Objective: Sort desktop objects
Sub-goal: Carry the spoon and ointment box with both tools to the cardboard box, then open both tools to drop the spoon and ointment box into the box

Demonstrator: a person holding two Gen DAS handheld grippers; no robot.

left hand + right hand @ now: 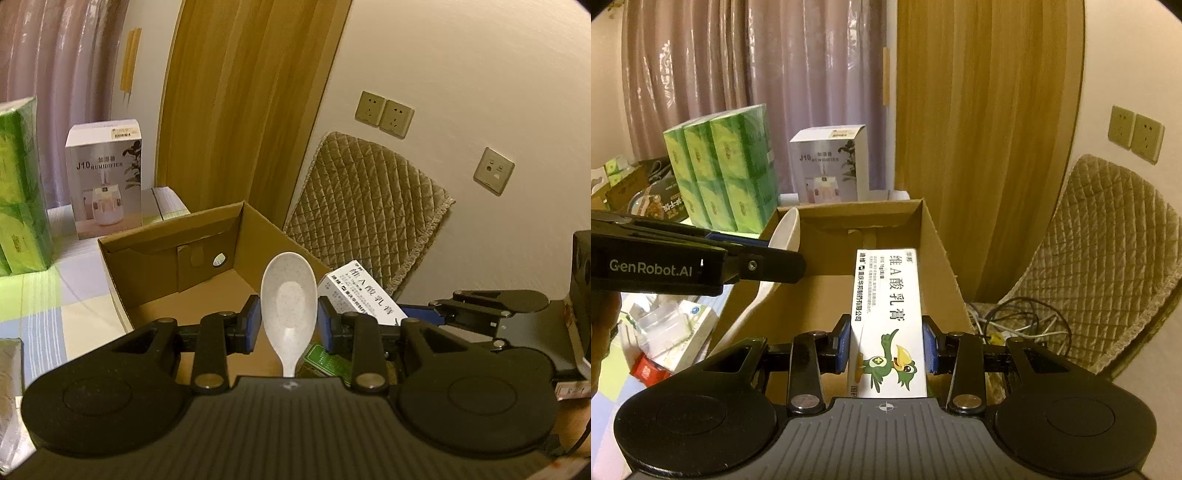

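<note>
The open cardboard box (pixel 871 229) sits on the table with 1 of each task item held over it. The ointment carton (pixel 888 317) is light, stiff card that would crush if squeezed hard; the right gripper (pixel 888 345) has its fingers closed on the carton's 2 long sides near the printed-bird end, a sound place to hold. The white spoon (pixel 289 306) looks like rigid, smooth plastic, light and probably slippery (its bowl curves away from the pads); the left gripper (pixel 286 325) pinches it across the lower bowl, handle pointing back. Behind the box stand 1 humidifier box (pixel 831 166) and a stack of green tissue packs (pixel 720 170), 6 faces showing.
</note>
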